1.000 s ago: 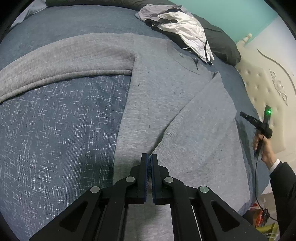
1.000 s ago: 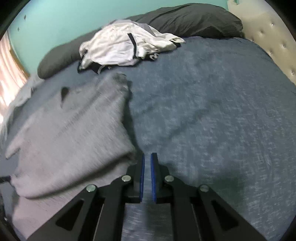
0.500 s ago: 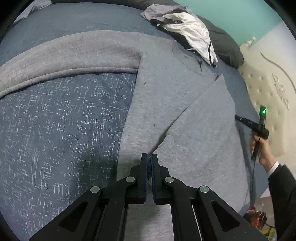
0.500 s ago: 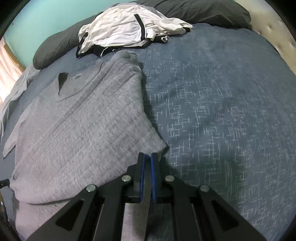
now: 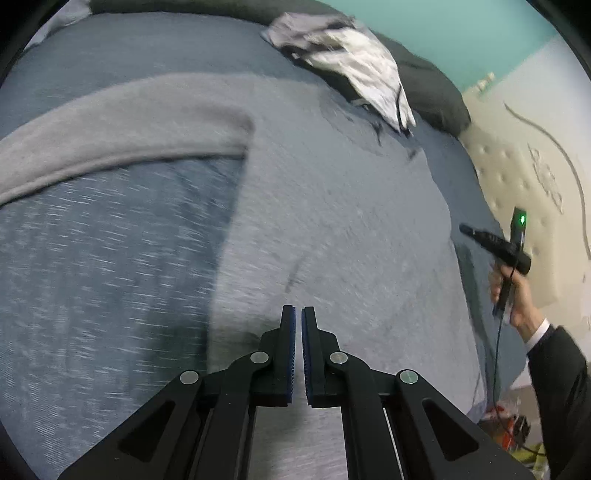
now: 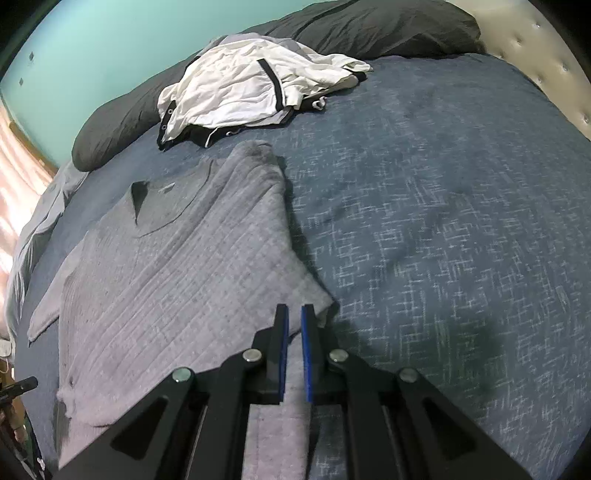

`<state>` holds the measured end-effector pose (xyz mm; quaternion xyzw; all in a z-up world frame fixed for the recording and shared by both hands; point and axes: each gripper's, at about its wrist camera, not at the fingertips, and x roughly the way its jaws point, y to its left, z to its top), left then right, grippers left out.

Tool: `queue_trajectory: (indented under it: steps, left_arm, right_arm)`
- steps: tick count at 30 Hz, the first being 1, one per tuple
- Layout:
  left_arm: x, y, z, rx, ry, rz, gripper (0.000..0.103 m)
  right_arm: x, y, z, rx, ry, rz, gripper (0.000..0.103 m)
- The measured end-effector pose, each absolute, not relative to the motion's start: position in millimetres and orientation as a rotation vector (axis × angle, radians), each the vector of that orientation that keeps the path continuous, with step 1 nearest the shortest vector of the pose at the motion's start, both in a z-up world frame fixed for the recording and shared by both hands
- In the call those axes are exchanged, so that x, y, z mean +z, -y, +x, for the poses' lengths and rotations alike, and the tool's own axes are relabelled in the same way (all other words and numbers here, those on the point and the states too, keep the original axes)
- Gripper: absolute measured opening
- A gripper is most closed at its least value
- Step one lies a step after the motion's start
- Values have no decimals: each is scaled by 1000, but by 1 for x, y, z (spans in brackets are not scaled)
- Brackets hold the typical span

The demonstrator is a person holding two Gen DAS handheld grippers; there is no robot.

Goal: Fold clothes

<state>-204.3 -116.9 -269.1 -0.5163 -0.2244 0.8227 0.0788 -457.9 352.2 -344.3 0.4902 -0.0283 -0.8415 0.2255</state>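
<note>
A grey sweater point(image 5: 332, 206) lies spread on the blue bedspread point(image 5: 92, 277), one sleeve stretched out to the left. In the right wrist view its side is folded over the body, ribbed face up point(image 6: 177, 266). My left gripper point(image 5: 298, 314) is shut, jaws nearly touching, with grey cloth in the thin gap near the sweater's left edge. My right gripper point(image 6: 293, 312) is shut on a strip of the grey sweater at the folded flap's near corner. A hand holds the right gripper point(image 5: 498, 247) beyond the sweater's right edge.
A crumpled white garment with black trim point(image 6: 251, 88) lies at the head of the bed against dark pillows point(image 6: 369, 26). A padded cream headboard point(image 5: 524, 192) and a teal wall point(image 6: 92, 44) bound the bed. Open bedspread point(image 6: 443, 221) lies right of the sweater.
In the right wrist view the gripper has drifted along the folded flap, whose corner now lies at the fingertips. The left wrist view has turned blurry and shifted slightly.
</note>
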Motion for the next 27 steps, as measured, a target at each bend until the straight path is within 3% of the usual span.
queue_trajectory:
  steps: [9,15,19,24,26,27]
  left_arm:
    - [-307,123,-205,2443,676,-1709,13]
    - [-302,128,-190,2411,744,-1717,36]
    - [-304,117,-183,2393,732,-1711,40]
    - [-318,112,-184,2374,774,-1730,38]
    - [-320,113,-185,2381,790,-1719,26]
    - [-320,113,-184,2381,789,-1714,6]
  right_arm:
    - [-352,-353,-446,-2298,75,1367,6]
    - [-355,-357,-442,-2291,87,1369,6]
    - [-353,-357,-437,-2281,99,1363,6]
    - [-349,-358,-431,-2275,104,1356,6]
    - [-346,-359,-429,-2274,100,1351,6]
    - [-345,-360,-428,-2275,94,1349,6]
